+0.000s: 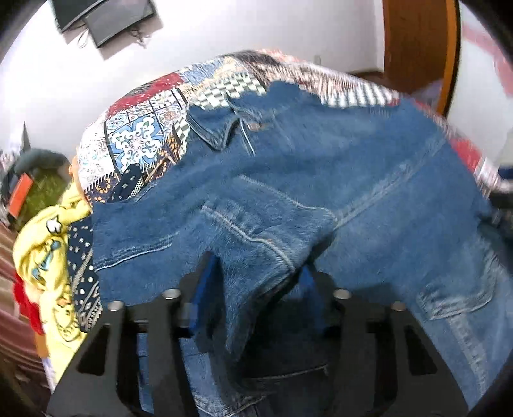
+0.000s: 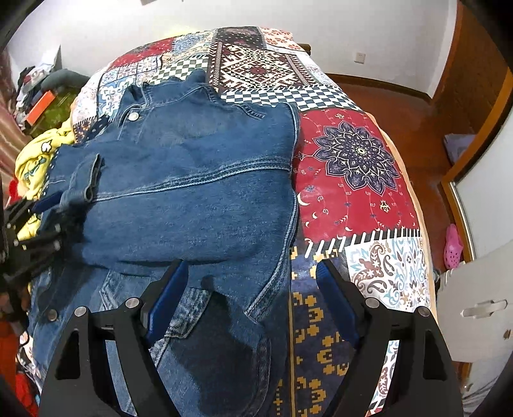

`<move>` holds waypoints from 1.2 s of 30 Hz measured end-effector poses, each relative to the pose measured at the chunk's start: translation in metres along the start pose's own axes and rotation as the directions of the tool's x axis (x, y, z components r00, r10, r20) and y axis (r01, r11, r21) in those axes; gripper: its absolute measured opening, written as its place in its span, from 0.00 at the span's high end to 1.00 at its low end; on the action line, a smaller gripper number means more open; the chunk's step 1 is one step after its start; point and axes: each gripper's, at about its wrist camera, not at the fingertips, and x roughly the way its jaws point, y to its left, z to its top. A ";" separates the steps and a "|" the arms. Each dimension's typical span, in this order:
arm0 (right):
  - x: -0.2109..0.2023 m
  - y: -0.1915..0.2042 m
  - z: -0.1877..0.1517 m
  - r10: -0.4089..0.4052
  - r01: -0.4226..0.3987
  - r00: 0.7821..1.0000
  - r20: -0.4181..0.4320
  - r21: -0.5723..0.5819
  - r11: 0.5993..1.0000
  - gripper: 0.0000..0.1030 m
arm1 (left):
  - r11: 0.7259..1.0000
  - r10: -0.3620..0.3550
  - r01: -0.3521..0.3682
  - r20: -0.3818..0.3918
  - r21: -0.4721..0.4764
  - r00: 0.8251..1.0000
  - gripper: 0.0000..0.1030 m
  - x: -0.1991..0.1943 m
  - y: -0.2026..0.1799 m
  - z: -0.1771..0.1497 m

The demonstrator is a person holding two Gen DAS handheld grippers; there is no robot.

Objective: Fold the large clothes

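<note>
Left wrist view: motion-blurred toward 2 o'clock; lower hem of denim jacket cut off by frame edge at 5 o'clock. Left gripper clamped on a lifted sleeve of the jacket, cloth bunched between the blue pads and hiding their inner faces. Wall-mounted dark screen at 11 o'clock, cropped by the lens rim.

Right wrist view: sharp. Jacket spread across patchwork bedspread, collar toward 12 o'clock, one cuffed sleeve folded over at 9 o'clock. Right gripper with fingers spread wide apart, nothing between them, poised over the jacket's edge and the bedspread at 6 o'clock. Left gripper seen from outside at 9 o'clock, blurred, pinching the sleeve.

Seen only from the right: pink clog on wooden floor at 3 o'clock, white cabinet door at 4 o'clock. Seen in both: yellow printed garment heaped at 9 o'clock beside the jacket, partly tucked under it.

Counts: one jacket, two grippers, one clog, one screen.
</note>
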 end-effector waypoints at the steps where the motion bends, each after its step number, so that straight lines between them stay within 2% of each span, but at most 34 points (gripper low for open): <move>1: 0.001 0.000 -0.001 -0.006 0.006 1.000 -0.002 -0.002 1.000 0.23 | 1.000 -0.015 0.016 0.012 -0.021 1.000 0.74 -0.003 0.004 0.001; 4: 0.008 -0.003 0.001 -0.018 0.018 1.000 -0.019 0.004 1.000 0.23 | 0.994 -0.032 0.037 0.056 -0.104 0.998 0.81 -0.021 0.024 0.003; 7: 0.014 -0.007 0.001 -0.018 0.019 0.999 -0.031 0.028 0.999 0.23 | 0.977 -0.066 0.084 0.095 -0.195 0.993 0.82 -0.039 0.051 -0.001; 12: 0.019 -0.008 0.001 -0.010 0.012 0.999 -0.043 0.044 0.999 0.23 | 0.938 -0.132 0.152 0.085 -0.313 0.988 0.82 -0.052 0.093 -0.028; 14: 0.019 -0.006 -0.002 -0.012 0.014 0.999 -0.047 0.041 0.999 0.23 | 0.931 -0.116 0.132 0.066 -0.340 0.991 0.77 -0.054 0.102 -0.044; 16: 0.019 -0.004 -0.003 -0.016 0.017 0.999 -0.049 0.035 0.999 0.23 | 0.930 -0.085 0.093 0.040 -0.356 0.996 0.65 -0.052 0.108 -0.061; 18: 0.018 -0.001 -0.004 -0.016 0.017 0.999 -0.049 0.029 0.999 0.23 | 0.927 -0.055 0.052 0.003 -0.372 0.998 0.60 -0.049 0.115 -0.081; 21: 0.017 0.001 -0.005 -0.016 0.017 0.999 -0.048 0.028 0.999 0.23 | 0.909 -0.060 0.022 -0.080 -0.416 0.995 0.59 -0.038 0.127 -0.112; 25: 0.016 0.002 -0.004 -0.016 0.018 0.999 -0.046 0.028 0.999 0.23 | 0.905 -0.053 -0.020 -0.160 -0.426 0.986 0.59 -0.032 0.140 -0.136; 28: 0.013 0.005 -0.001 -0.018 0.019 0.999 -0.035 0.025 1.000 0.23 | 0.899 -0.054 -0.020 -0.156 -0.438 0.986 0.52 -0.038 0.154 -0.136; 31: 0.008 0.006 0.006 -0.016 0.016 1.000 -0.013 0.021 1.000 0.23 | 0.890 -0.035 -0.013 -0.098 -0.457 0.995 0.41 -0.050 0.173 -0.122; 36: 0.000 0.003 0.026 -0.013 0.012 0.999 0.038 0.027 1.000 0.23 | 0.880 -0.023 0.011 -0.019 -0.474 1.000 0.37 -0.052 0.204 -0.079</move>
